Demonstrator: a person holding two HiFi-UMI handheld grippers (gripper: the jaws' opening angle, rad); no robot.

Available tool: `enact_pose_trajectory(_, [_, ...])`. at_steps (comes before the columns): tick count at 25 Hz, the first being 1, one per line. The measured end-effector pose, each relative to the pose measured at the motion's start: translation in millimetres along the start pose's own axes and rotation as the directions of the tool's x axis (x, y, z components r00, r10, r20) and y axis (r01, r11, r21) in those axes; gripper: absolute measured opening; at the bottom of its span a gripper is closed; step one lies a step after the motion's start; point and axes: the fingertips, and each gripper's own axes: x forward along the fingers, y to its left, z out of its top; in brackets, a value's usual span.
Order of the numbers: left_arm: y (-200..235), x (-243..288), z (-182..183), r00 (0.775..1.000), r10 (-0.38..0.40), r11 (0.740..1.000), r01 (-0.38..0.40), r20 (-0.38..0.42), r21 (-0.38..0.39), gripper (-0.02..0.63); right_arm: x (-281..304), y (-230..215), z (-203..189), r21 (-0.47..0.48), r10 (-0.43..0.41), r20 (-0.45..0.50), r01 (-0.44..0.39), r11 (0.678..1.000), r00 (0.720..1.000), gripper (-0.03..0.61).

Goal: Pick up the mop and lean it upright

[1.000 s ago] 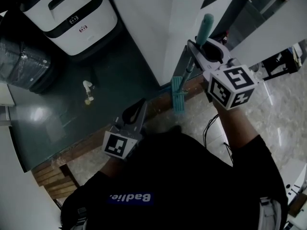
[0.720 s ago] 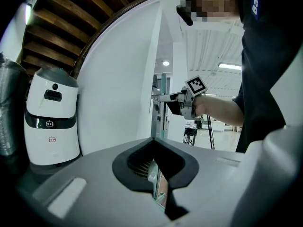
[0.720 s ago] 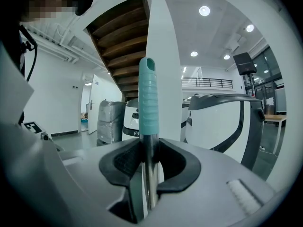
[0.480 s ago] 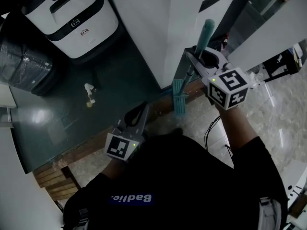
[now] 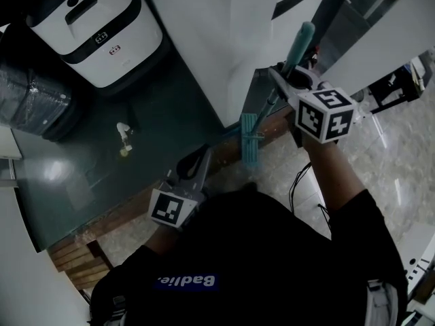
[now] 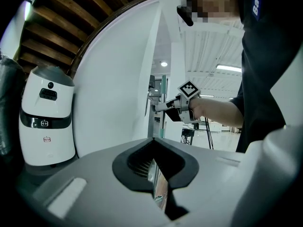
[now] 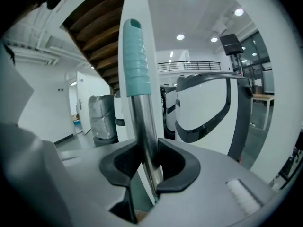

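The mop [image 5: 272,100] stands nearly upright against the corner of a white pillar [image 5: 217,39]. Its teal grip [image 5: 303,34] is on top and its teal head [image 5: 249,140] rests on the floor. My right gripper [image 5: 277,80] is shut on the metal shaft just below the grip. In the right gripper view the shaft [image 7: 144,136] runs up between the pads of my right gripper [image 7: 149,174], and the teal grip [image 7: 136,65] rises above them. My left gripper [image 5: 202,156] hangs lower at the left, shut and holding nothing. The left gripper view shows my left gripper [image 6: 153,141], with the right gripper [image 6: 158,107] on the mop [image 6: 163,91] beyond it.
A white robot unit [image 5: 95,26] stands at the back left, next to a dark wrapped bundle [image 5: 30,94]. A small white bottle [image 5: 122,133] lies on the dark green floor. A wooden strip [image 5: 109,219] borders the lighter tiled floor. A black stand [image 5: 391,87] is at the right.
The right gripper has sunk a little and rolled slightly with the mop shaft in it, and the grip now leans further right. The left gripper has stayed put.
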Motion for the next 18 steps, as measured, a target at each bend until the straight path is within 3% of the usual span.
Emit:
enact_pose_trajectory(3, [-0.5,-0.1,1.3,1.000,-0.005,1.000,0.005,0.008,0.003,0.018,-1.4,-11.8,5.9,0.094,-0.048,0.003,0.048,0.994,0.999,0.101])
enact_pose_trajectory(7, [0.8,-3.9,0.5,1.000,0.000,1.000,0.000,0.009,-0.005,0.018,2.1,-12.5,1.7,0.122,-0.088,-0.009,0.088,0.989,0.996,0.103])
enact_pose_trajectory(14, [4.7,-8.1,-3.2,1.000,-0.002,1.000,0.002,0.006,-0.009,0.018,22.9,25.4,-1.0,-0.067,-0.061,0.004,0.062,0.996,0.998,0.089])
enact_pose_trajectory(18, [6.5,-13.0,-4.6,1.000,0.003,1.000,-0.003,0.000,-0.012,0.018,37.1,29.3,-10.9,-0.097,-0.067,-0.017,0.065,0.993,0.998,0.108])
